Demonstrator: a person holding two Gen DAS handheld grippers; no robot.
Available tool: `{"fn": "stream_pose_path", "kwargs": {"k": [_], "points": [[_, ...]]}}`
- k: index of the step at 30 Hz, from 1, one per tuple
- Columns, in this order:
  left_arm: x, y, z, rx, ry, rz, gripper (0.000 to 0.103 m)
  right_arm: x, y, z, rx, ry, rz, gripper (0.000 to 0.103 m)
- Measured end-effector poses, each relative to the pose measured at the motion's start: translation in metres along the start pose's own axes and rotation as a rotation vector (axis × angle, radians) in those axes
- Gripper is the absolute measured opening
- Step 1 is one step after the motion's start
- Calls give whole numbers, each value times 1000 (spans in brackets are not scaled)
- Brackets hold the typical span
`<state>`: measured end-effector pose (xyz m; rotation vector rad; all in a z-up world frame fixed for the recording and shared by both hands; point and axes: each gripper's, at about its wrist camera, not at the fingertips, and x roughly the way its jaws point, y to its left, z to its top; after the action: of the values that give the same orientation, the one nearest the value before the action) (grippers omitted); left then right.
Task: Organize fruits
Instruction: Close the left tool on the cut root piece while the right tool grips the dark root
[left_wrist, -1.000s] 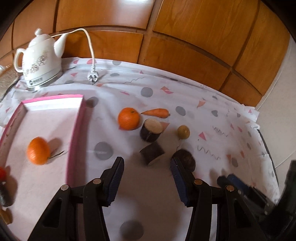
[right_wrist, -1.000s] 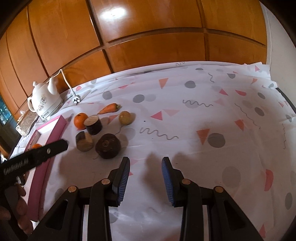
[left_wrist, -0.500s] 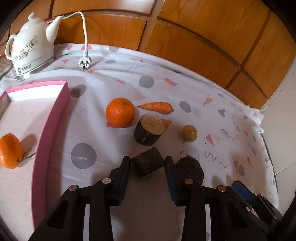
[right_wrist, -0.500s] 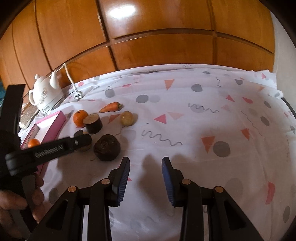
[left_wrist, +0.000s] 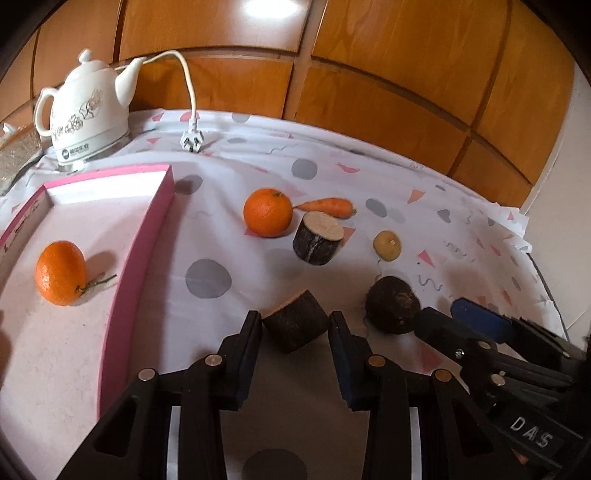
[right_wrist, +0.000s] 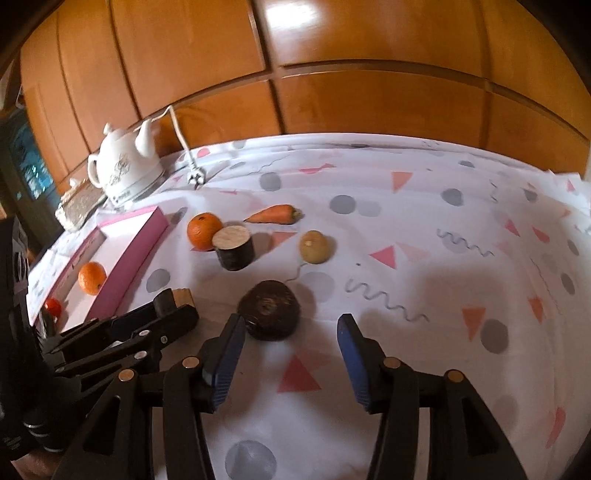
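Observation:
My left gripper (left_wrist: 295, 328) is shut on a dark cut root chunk (left_wrist: 297, 325), which also shows in the right wrist view (right_wrist: 181, 297) between its fingers. My right gripper (right_wrist: 291, 328) is open, just short of a dark round root (right_wrist: 269, 309), also seen in the left wrist view (left_wrist: 392, 304). An orange (left_wrist: 267, 216), a second cut chunk (left_wrist: 318, 238), a carrot (left_wrist: 327, 206) and a small yellow-brown fruit (left_wrist: 386, 245) lie beyond. Another orange (left_wrist: 60, 272) lies in the pink-rimmed tray (left_wrist: 147, 236).
A white kettle (left_wrist: 88, 118) with its cord and plug (left_wrist: 191, 140) stands at the back left. A small red fruit (right_wrist: 53, 306) lies in the tray's near end. Wood panelling backs the patterned tablecloth (right_wrist: 424, 240).
My left gripper moved forward and closed from wide open onto the near cut chunk. My right gripper moved closer to the dark round root and opened wider.

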<state>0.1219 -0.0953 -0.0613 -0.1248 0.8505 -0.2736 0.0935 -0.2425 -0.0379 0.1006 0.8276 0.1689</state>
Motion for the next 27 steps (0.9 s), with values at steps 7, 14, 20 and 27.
{"fn": "stream_pose_path", "kwargs": {"k": [7, 14, 20, 27], "points": [[3, 3, -2, -9, -5, 2, 32, 17, 8, 6, -86, 24, -21, 53], [2, 4, -3, -16, -11, -8, 31, 14, 7, 1, -88, 22, -19, 53], [2, 6, -2, -33, -12, -25, 30, 19, 13, 4, -148, 29, -28, 53], [1, 7, -2, -37, -17, -33, 30, 19, 15, 3, -220, 41, -16, 53]]}}
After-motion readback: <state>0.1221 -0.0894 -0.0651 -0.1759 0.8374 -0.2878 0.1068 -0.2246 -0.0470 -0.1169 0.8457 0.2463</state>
